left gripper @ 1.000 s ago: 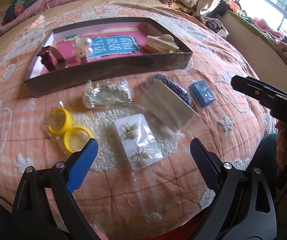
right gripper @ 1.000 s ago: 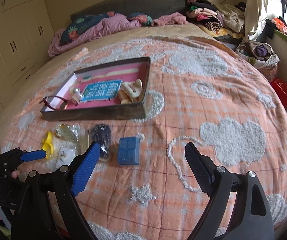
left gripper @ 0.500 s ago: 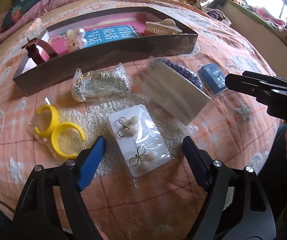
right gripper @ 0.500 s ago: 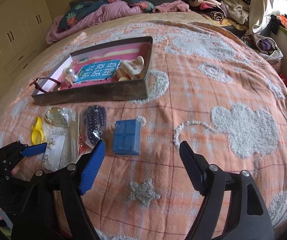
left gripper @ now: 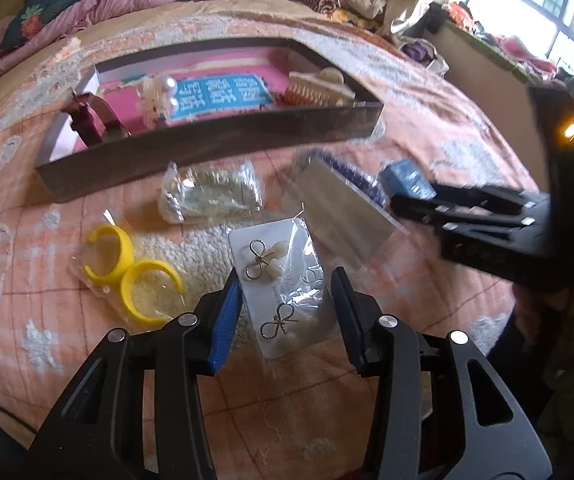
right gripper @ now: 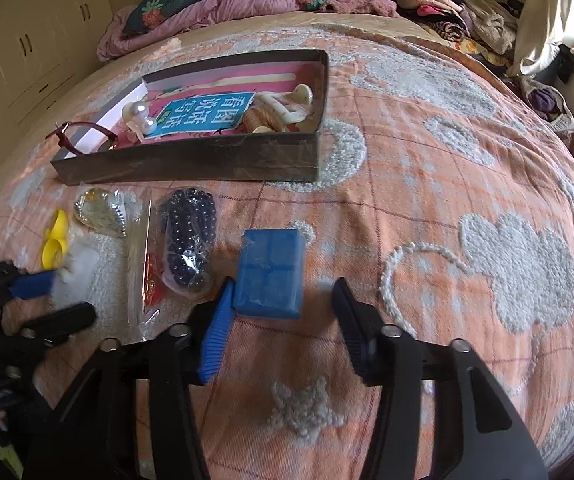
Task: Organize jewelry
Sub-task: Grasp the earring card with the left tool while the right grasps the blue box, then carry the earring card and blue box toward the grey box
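Two claws, both with fingers apart: my left gripper (left gripper: 287,312) straddles the bagged white earring card (left gripper: 283,284), not clamped on it, while my right gripper (right gripper: 283,320) sits spread at the near edge of the blue box (right gripper: 269,272), its blue pad just beside the box's left corner. From the card I see yellow hoop earrings (left gripper: 127,272) at 9 o'clock, a silvery bagged piece (left gripper: 211,194) at 11, a dark bead bag (right gripper: 189,240) at 1 and the open tray (left gripper: 207,152) at 12, holding a pearl clip (left gripper: 159,96) and a cream hair claw (left gripper: 319,88).
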A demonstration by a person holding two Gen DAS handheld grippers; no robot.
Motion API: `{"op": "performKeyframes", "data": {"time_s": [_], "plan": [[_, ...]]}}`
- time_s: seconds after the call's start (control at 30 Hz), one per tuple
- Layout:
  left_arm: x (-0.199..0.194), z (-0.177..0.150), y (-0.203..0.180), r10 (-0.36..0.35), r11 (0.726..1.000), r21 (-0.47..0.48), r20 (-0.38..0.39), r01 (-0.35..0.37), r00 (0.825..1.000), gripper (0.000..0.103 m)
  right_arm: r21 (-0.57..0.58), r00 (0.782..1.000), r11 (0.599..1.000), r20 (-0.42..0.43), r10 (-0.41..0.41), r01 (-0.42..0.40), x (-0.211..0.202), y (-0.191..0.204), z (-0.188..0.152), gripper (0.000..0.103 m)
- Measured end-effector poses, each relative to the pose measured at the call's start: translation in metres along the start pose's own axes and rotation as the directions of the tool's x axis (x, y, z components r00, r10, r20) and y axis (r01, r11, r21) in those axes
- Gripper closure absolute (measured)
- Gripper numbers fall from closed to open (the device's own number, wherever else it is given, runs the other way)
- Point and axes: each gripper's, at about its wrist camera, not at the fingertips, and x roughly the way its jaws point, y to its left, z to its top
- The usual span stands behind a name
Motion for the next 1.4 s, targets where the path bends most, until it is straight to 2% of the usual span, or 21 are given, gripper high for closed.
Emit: {"op": "performKeyframes", "data": {"time_s": [0.43, 0.87, 1.4], "plan": [[-0.036, 0.015, 0.02, 0.024, 0.998, -0.067, 0.098, -0.018, 0.995, 0.067, 0.077, 0.995, 0.997, 0.102, 0.011, -0.019, -0.036, -0.013, -0.004, 0.071], [-0.063, 0.03, 0.048, 0.066, 0.99, -0.132, 0.172, -0.043, 0.983, 0.067, 0.032, 0.982, 0.998, 0.181, 0.052, -0.059, -0.069, 0.012, 0.009, 0.071], [-0.072, 0.06, 0.051, 0.052, 0.992, -0.125, 0.228, -0.023, 0.972, 0.067, -0.006, 0.967, 0.996, 0.24, 0.089, -0.09, -0.084, 0.036, 0.042, 0.071]]}}
